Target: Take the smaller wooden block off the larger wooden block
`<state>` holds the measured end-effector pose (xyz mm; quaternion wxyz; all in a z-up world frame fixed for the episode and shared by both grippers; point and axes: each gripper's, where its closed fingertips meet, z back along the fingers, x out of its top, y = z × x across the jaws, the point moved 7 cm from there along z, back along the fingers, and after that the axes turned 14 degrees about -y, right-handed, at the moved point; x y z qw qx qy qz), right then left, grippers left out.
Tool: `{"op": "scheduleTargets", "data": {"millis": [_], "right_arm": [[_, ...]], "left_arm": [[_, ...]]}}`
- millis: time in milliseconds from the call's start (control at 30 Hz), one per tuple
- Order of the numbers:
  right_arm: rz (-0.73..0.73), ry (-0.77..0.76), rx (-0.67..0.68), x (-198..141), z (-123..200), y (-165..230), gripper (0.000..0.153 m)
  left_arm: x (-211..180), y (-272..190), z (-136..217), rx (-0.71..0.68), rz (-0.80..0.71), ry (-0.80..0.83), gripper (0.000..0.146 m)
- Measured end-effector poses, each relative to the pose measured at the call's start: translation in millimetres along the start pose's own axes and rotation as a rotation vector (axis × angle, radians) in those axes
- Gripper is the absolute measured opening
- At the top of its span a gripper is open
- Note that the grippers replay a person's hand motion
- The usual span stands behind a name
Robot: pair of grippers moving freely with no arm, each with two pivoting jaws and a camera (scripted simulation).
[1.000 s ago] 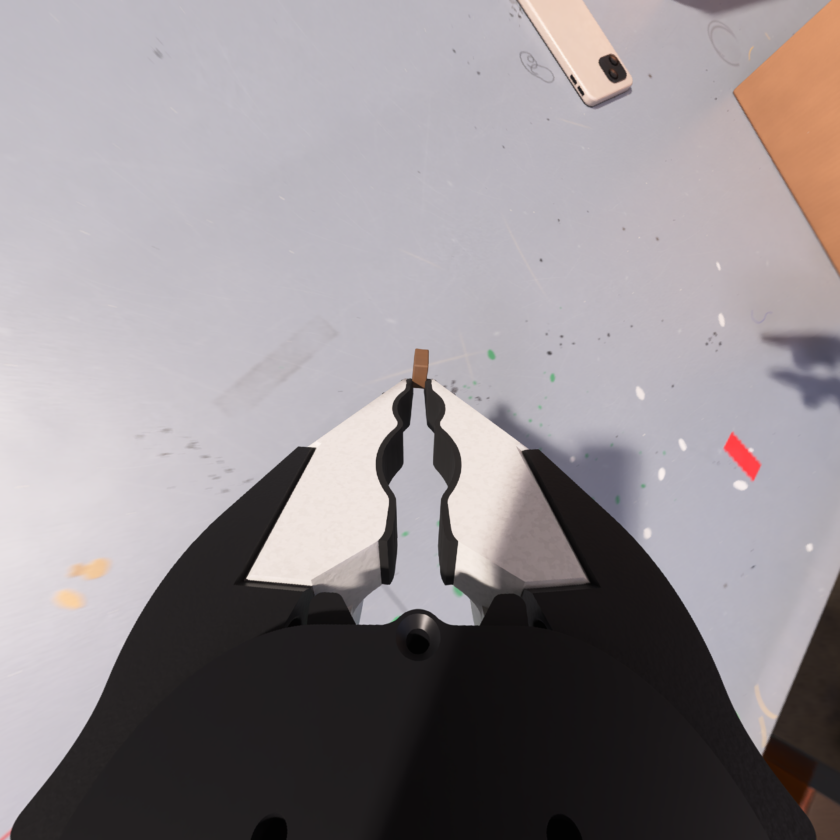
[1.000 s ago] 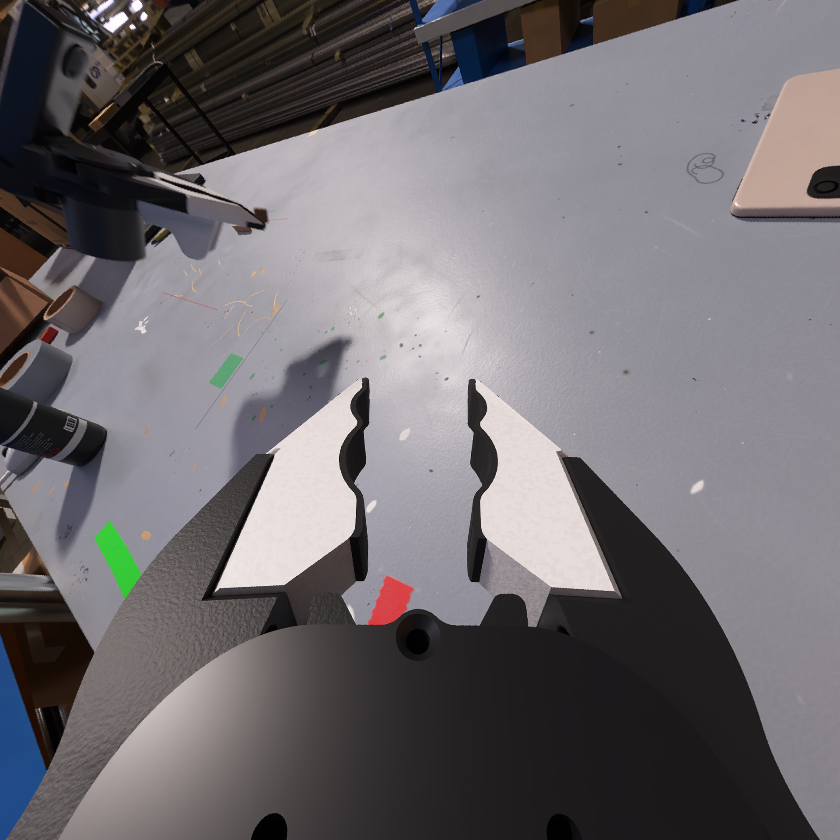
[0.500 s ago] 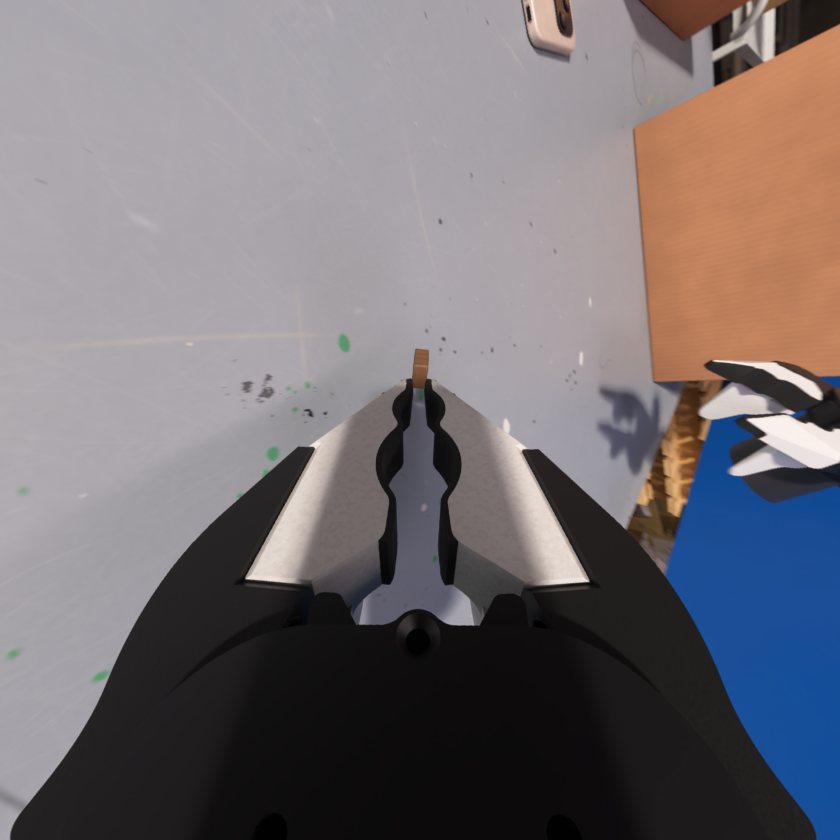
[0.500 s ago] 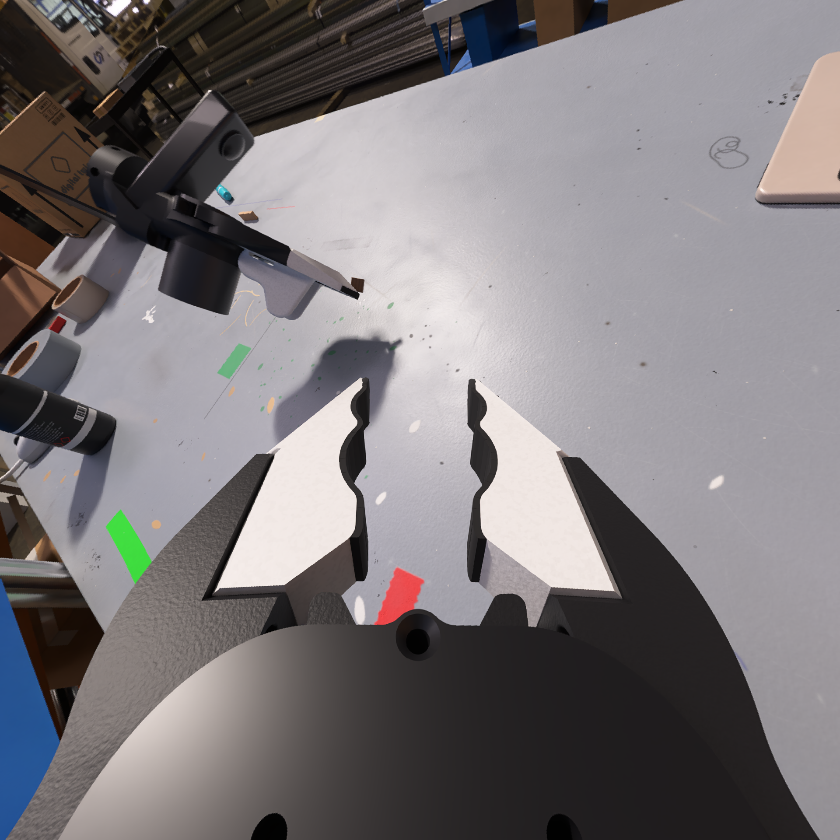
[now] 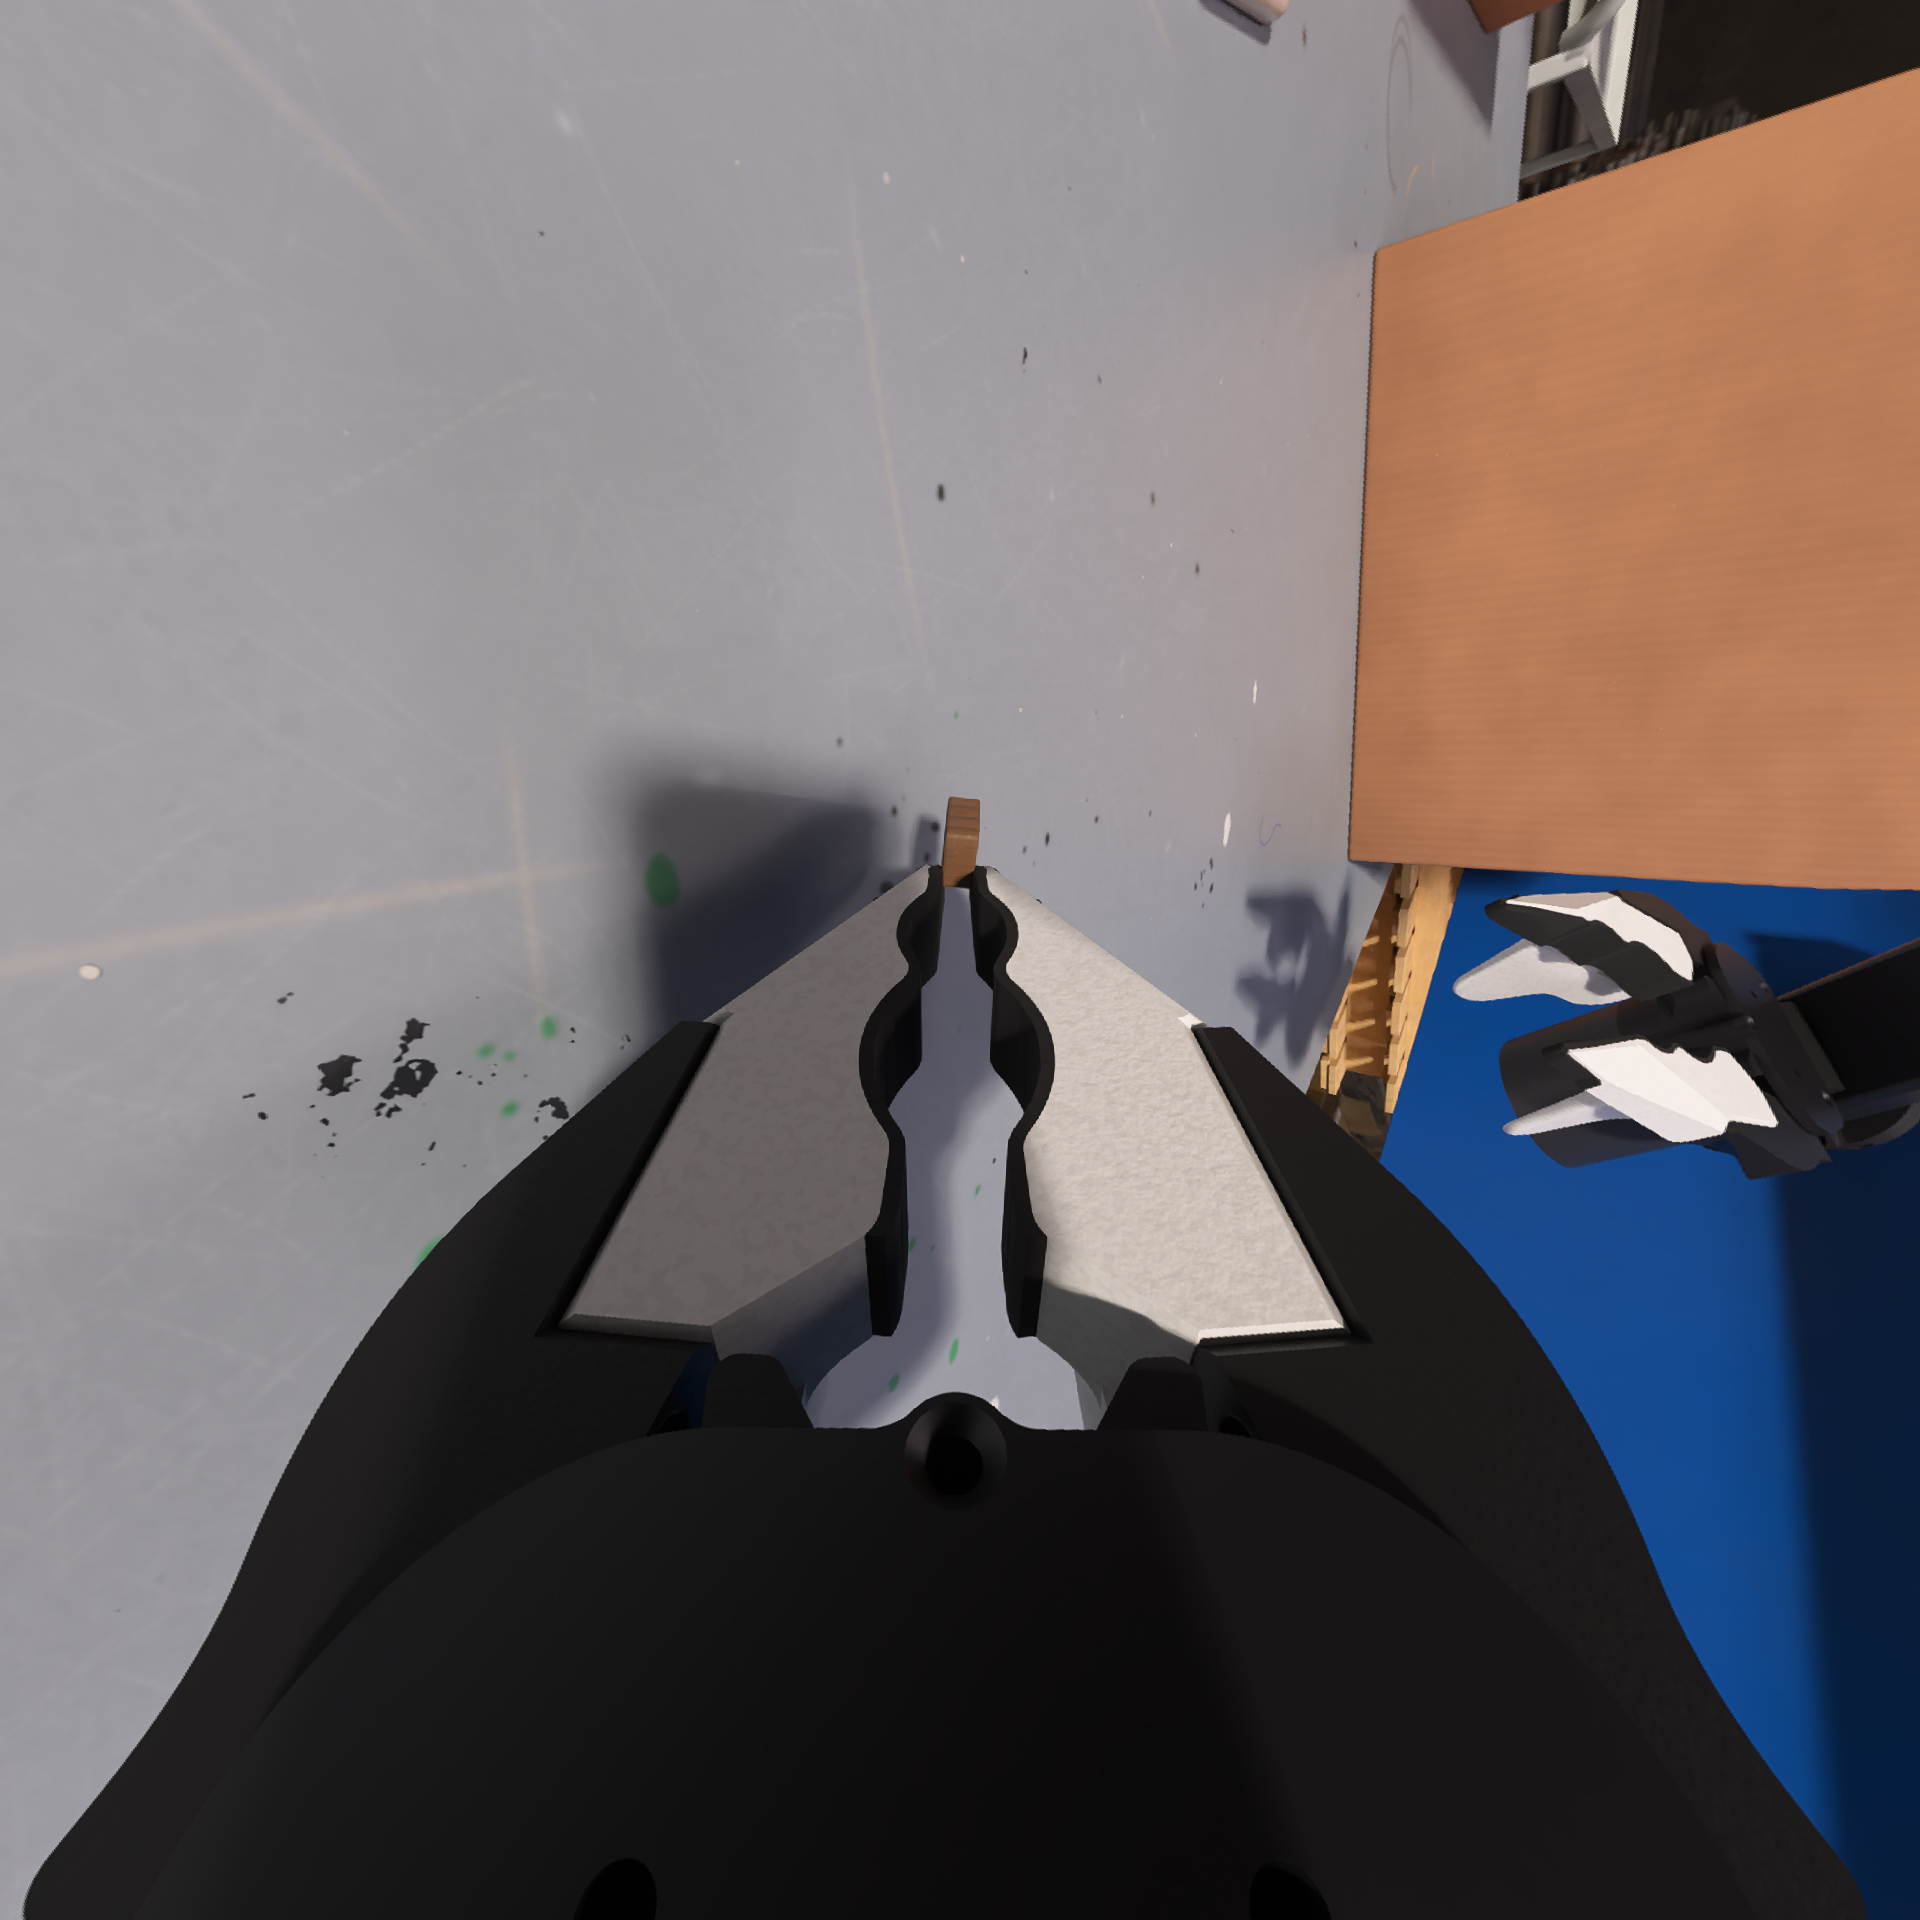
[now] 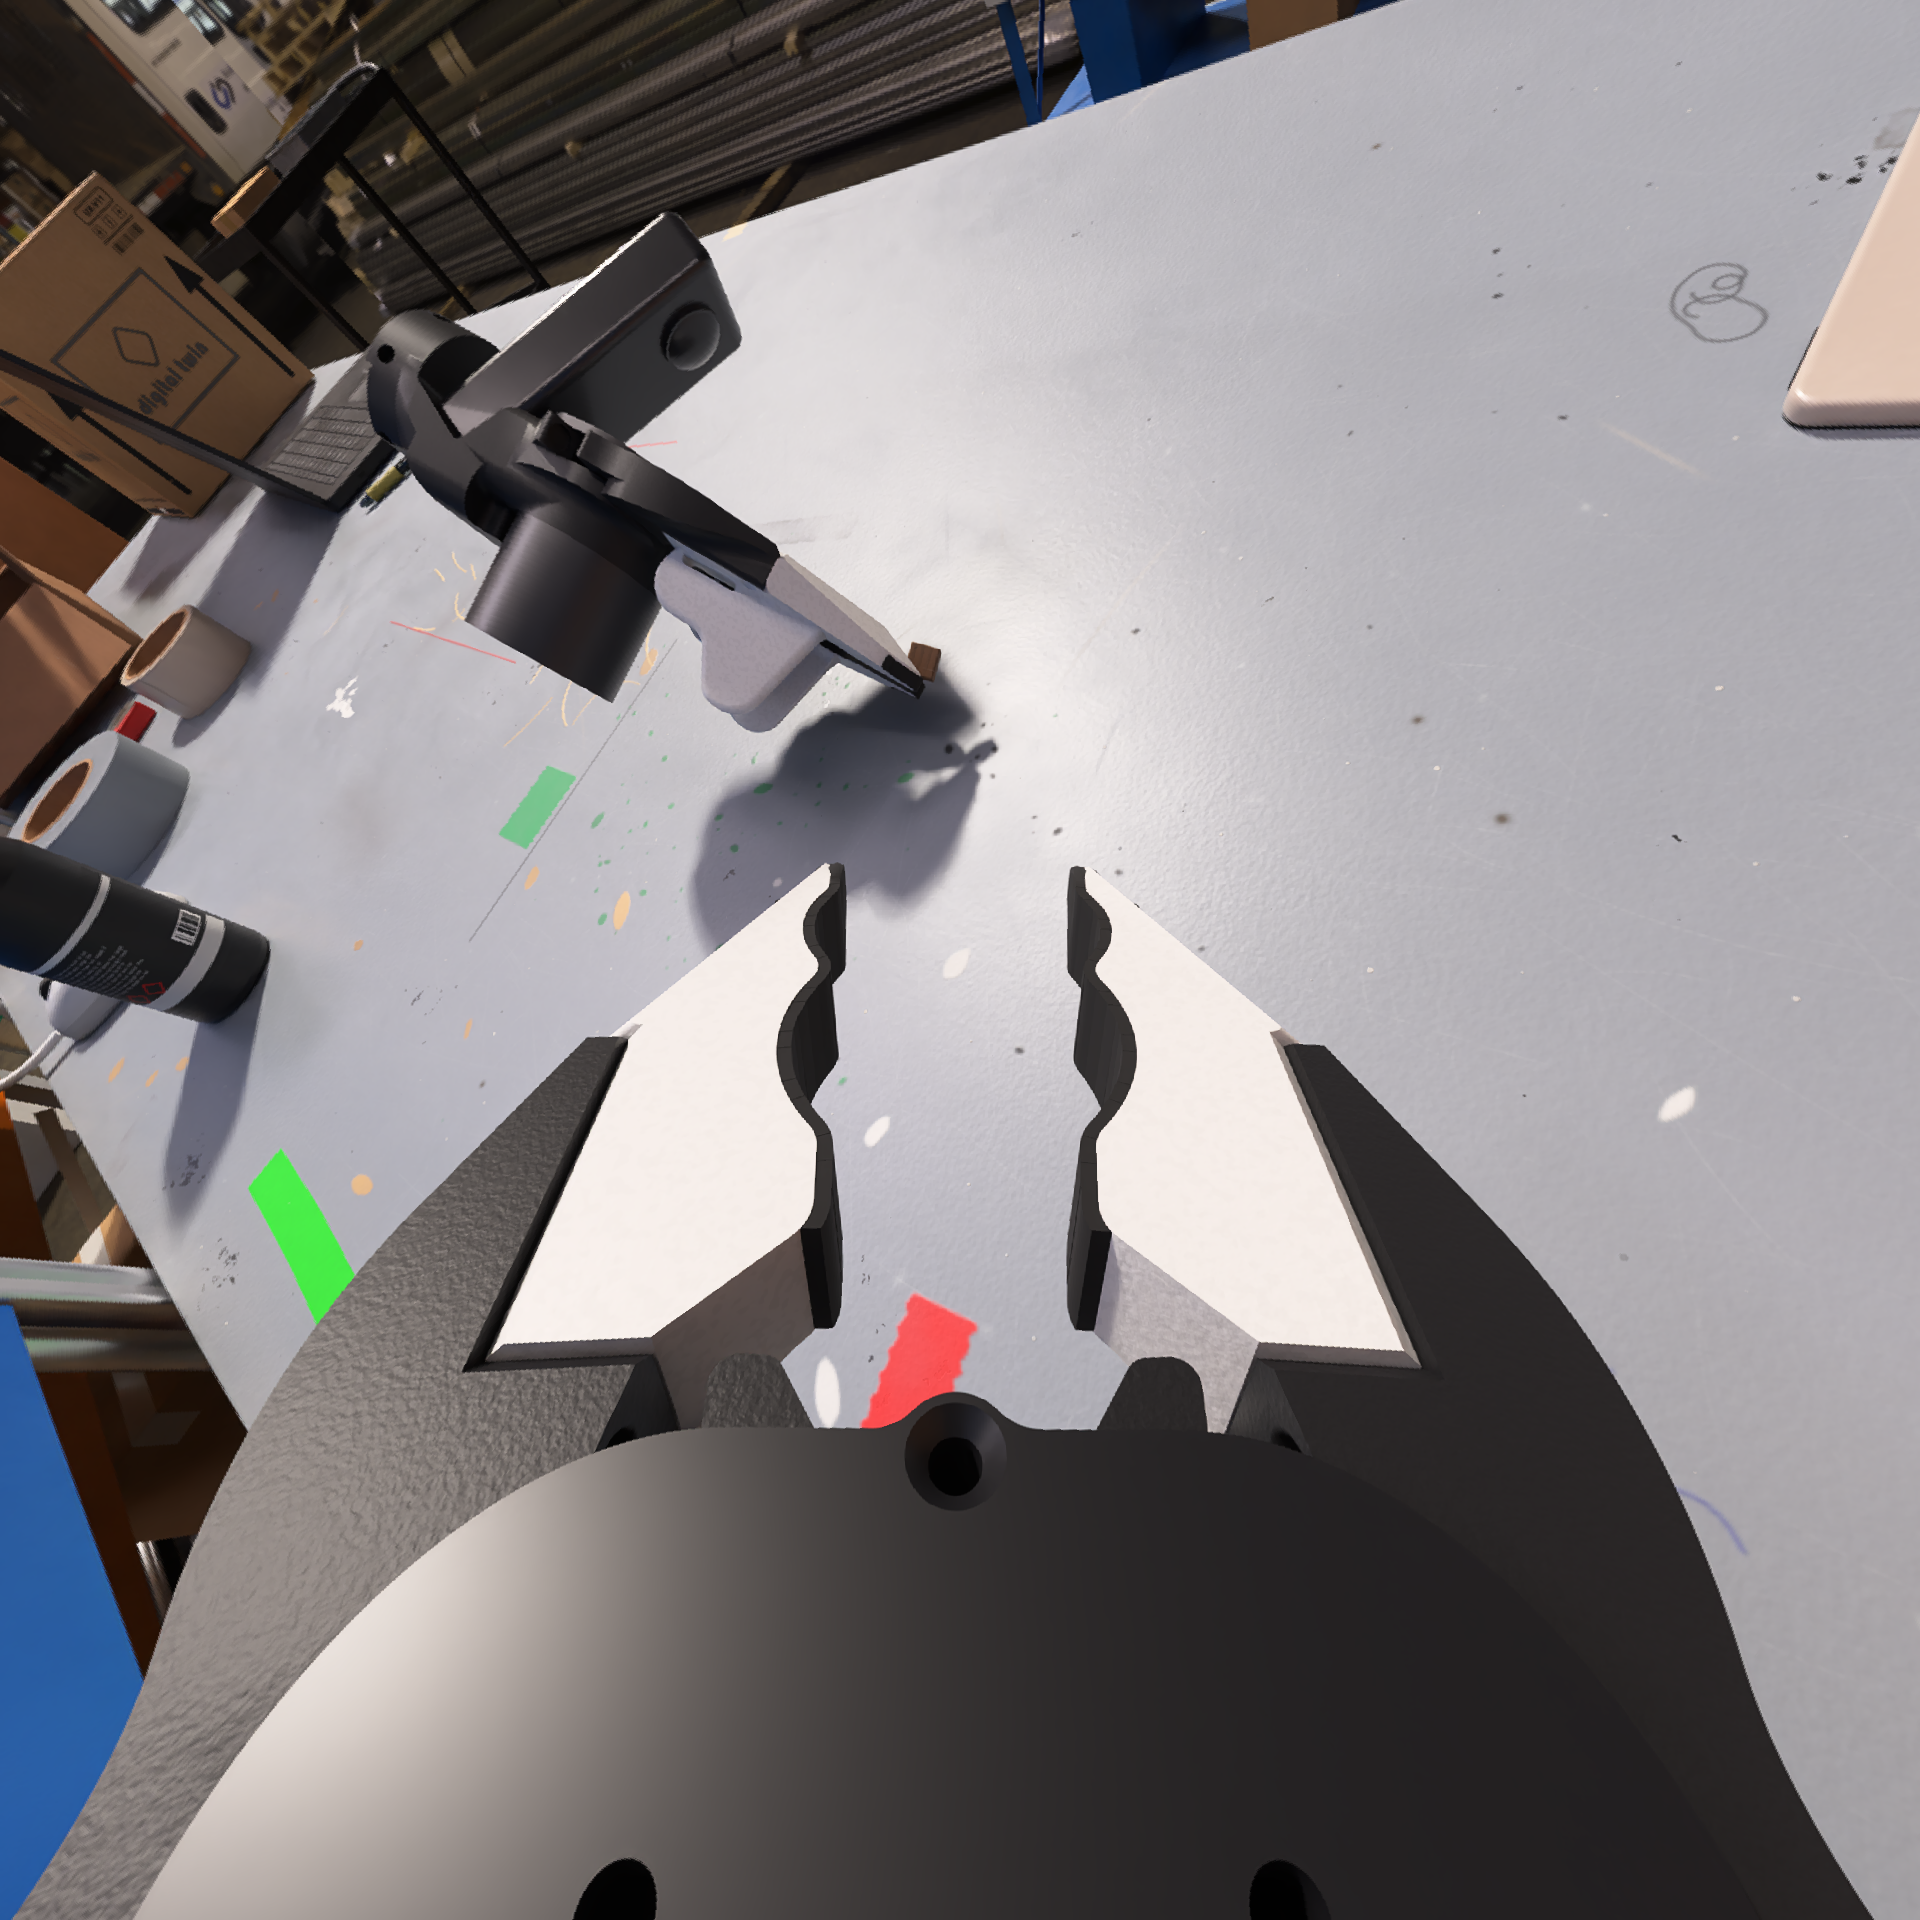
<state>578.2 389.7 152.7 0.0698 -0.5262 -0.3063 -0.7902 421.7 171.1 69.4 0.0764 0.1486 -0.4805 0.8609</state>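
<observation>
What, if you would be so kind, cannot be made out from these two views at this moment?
- Larger wooden block: in neither view.
- Small wooden block: its lower part is hidden between the left tool's fingertips in the left wrist view; tiny in the right wrist view.
- Whether the block touches the table: cannot tell.
- Phone: cut off by the right wrist view's edge.
- Right tool: open, empty.

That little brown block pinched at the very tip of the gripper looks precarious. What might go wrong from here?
The left gripper holds the small wooden block only by its tips, so it might slip or twist out. Let go above the grey table, it might bounce or roll away. The right gripper hangs open nearby and might get in the way.
</observation>
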Motion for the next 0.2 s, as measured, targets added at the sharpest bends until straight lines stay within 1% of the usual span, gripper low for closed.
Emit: {"op": "scheduleTargets", "data": {"millis": [200], "right_arm": [[-0.003, 0.001, 0.001, -0.4, -0.6, -1.4, 0.043]], "left_arm": [[0.4, 7.4, -1.1, 0.006, 0.002, 0.011, 0.005]]}}
